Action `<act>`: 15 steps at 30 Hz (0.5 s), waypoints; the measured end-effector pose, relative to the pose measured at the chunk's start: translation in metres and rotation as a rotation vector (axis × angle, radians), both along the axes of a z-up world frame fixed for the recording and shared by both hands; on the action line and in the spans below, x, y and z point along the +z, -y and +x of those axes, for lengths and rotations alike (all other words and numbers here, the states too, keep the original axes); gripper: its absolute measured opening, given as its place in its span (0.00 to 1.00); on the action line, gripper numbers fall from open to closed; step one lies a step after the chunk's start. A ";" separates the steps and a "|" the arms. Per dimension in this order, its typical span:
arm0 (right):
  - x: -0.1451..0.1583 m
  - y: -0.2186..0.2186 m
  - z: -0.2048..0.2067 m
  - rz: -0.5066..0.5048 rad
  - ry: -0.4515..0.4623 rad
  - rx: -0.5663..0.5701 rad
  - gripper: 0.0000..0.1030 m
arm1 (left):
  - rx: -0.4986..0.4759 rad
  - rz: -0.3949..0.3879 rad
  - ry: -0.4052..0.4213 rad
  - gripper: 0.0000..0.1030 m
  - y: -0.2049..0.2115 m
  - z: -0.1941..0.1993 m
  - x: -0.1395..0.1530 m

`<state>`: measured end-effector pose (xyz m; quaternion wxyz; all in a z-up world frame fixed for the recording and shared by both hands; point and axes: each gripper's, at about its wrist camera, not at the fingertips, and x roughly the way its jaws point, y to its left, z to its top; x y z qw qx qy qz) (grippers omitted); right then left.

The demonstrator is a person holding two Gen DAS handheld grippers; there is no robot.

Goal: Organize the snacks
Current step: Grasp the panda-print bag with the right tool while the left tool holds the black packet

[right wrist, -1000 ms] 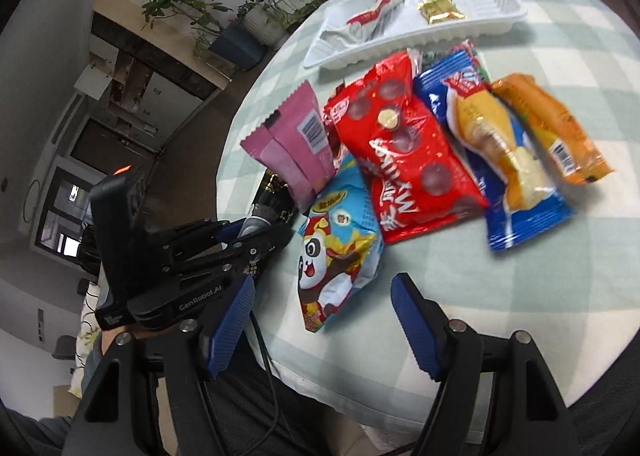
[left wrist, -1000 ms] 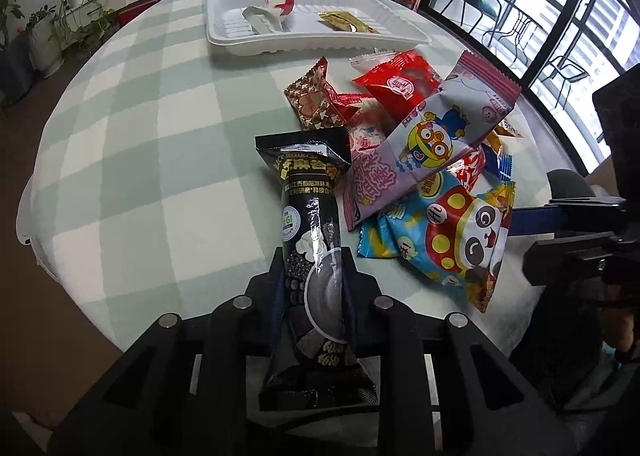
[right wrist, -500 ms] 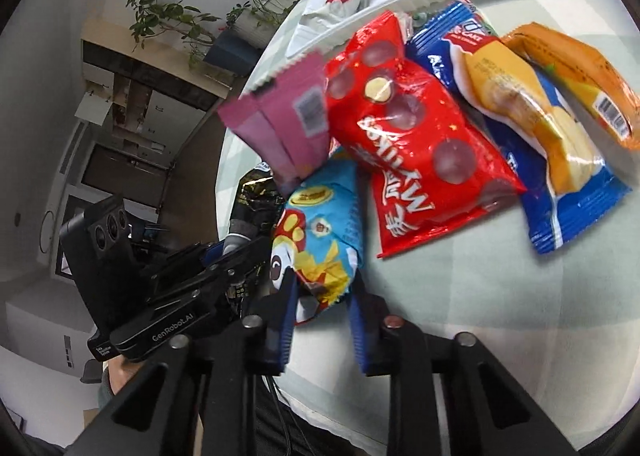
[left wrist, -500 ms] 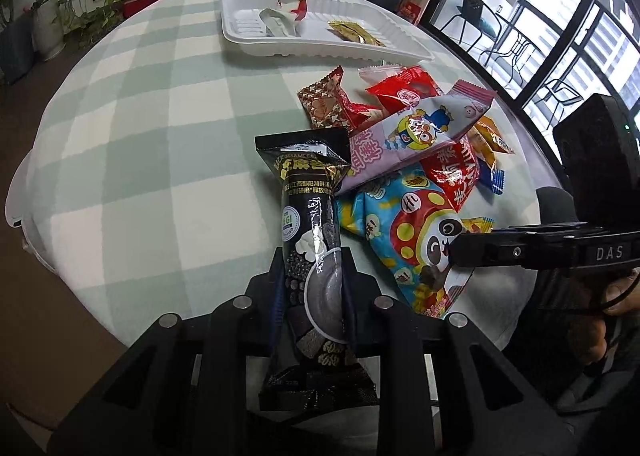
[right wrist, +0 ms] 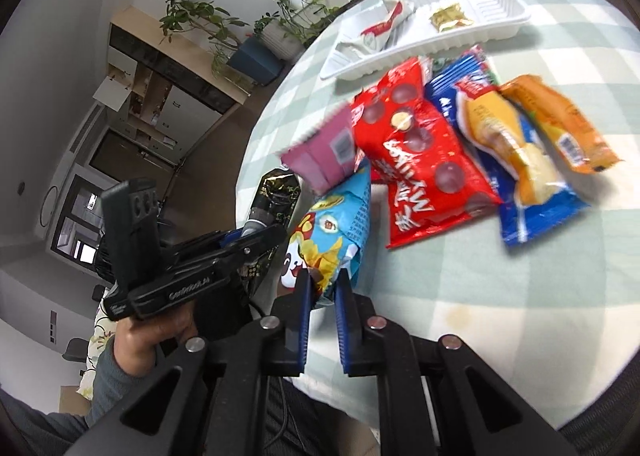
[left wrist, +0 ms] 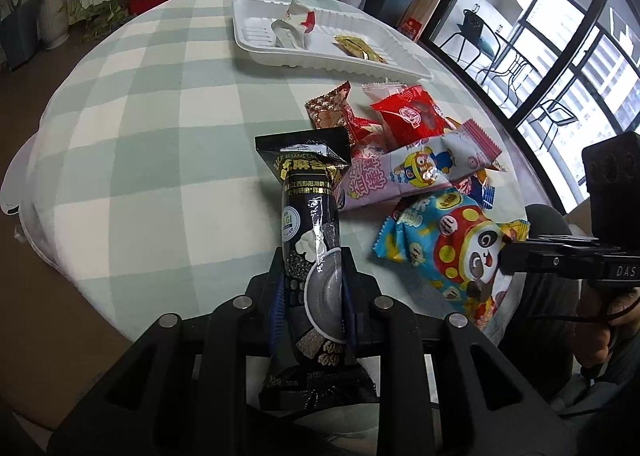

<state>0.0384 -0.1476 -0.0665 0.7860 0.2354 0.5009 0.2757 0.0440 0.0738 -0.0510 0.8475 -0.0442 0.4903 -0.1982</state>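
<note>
Blue panda-print snack packet (right wrist: 340, 232) pinched at corner by right gripper (right wrist: 322, 288); slip likely. Left gripper (left wrist: 312, 296) grasps long black foil sachet (left wrist: 310, 232).

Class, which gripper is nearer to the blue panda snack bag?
Right. The right gripper is shut on the blue panda snack bag at its bottom edge; the left gripper, beside it, holds the black sesame packet.

Each wrist camera sat low, looking along its fingers across the table (left wrist: 132, 128); both caught the tray (left wrist: 256, 36) and, somewhat blurred, the snack pile (right wrist: 432, 152).
</note>
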 end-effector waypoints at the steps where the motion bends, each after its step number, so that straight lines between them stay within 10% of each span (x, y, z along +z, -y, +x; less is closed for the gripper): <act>1: 0.003 0.004 -0.002 0.000 0.005 -0.005 0.12 | 0.000 -0.009 0.001 0.21 -0.001 0.000 0.001; 15: 0.041 0.055 -0.031 0.007 0.091 -0.082 0.12 | 0.023 -0.071 0.045 0.21 -0.014 -0.005 0.022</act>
